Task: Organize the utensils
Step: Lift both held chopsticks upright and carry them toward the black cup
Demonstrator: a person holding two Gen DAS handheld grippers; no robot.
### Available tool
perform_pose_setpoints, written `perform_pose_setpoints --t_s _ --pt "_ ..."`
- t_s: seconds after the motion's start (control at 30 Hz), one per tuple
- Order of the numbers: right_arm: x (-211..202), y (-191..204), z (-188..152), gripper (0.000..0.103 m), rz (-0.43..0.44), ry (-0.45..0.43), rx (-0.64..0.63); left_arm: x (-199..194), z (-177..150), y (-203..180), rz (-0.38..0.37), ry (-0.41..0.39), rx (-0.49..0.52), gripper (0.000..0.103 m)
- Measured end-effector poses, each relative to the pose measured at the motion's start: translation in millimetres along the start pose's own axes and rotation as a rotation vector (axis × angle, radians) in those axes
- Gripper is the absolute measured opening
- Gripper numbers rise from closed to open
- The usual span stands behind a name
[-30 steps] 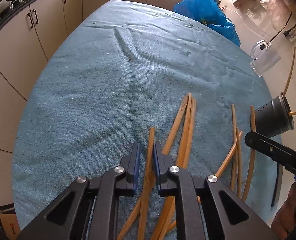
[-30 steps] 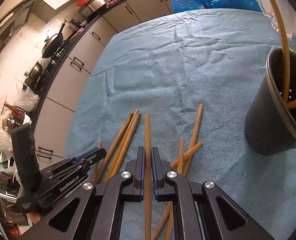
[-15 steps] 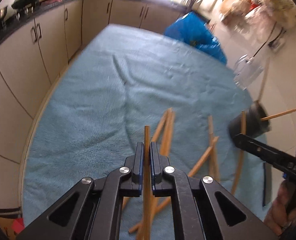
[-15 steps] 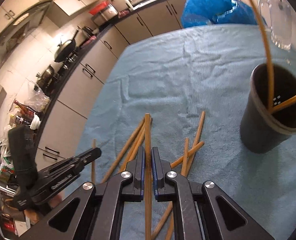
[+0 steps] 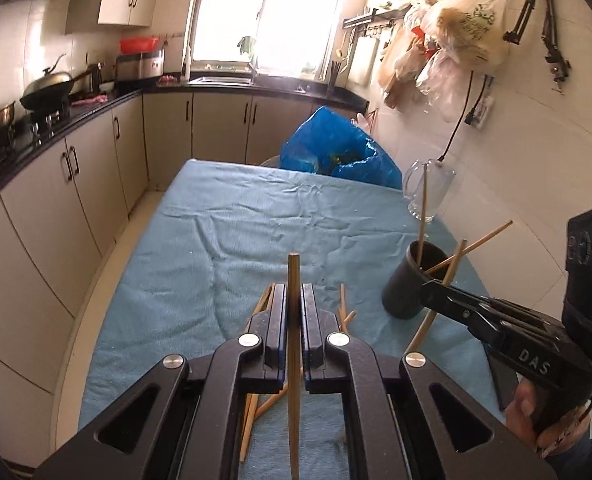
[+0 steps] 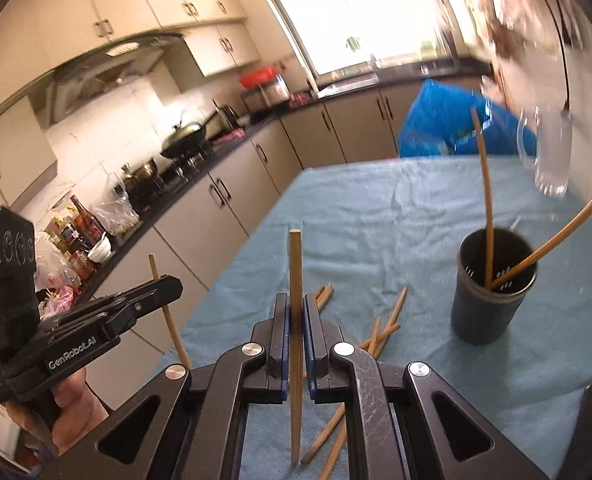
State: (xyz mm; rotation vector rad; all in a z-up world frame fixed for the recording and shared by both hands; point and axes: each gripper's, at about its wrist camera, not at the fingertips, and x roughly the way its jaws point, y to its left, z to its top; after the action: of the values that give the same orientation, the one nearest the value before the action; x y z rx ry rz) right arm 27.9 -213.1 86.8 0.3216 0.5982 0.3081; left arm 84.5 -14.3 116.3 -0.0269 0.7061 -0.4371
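A: Jaws of left gripper (image 5: 294,304) pinch one chopstick (image 5: 294,320); a second ago it lay loose between them on the tabletop (image 5: 224,240). Right gripper (image 6: 295,312) clamps its own chopstick (image 6: 295,344).

B: Both lifted clear now. Earlier both cameras looked down at the cloth; now the kitchen shows.

A: Holder (image 5: 412,280) at 3 o'clock, two sticks inside. Loose chopsticks (image 6: 380,326) remain. Drop-off likely next.

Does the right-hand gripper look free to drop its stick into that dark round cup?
Probably yes. The right gripper, shut on a wooden chopstick, has open blue cloth between it and the dark round cup. Two chopsticks already lean inside, leaving room.
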Motion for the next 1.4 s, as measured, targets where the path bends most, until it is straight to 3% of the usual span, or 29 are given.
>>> perform_pose_setpoints --t_s 0.23,1.4 --pt "-17.3 11.6 -6.7 0.007 -0.005 -0.066 -0.065 -8.9 -0.7 -14.2 0.017 -0.027 0.021 0.005" --pt "-22.1 5.7 -12.5 0.007 -0.006 -0.081 -0.076 -10.5 -2.7 -21.9 0.044 -0.034 0.057 0.005"
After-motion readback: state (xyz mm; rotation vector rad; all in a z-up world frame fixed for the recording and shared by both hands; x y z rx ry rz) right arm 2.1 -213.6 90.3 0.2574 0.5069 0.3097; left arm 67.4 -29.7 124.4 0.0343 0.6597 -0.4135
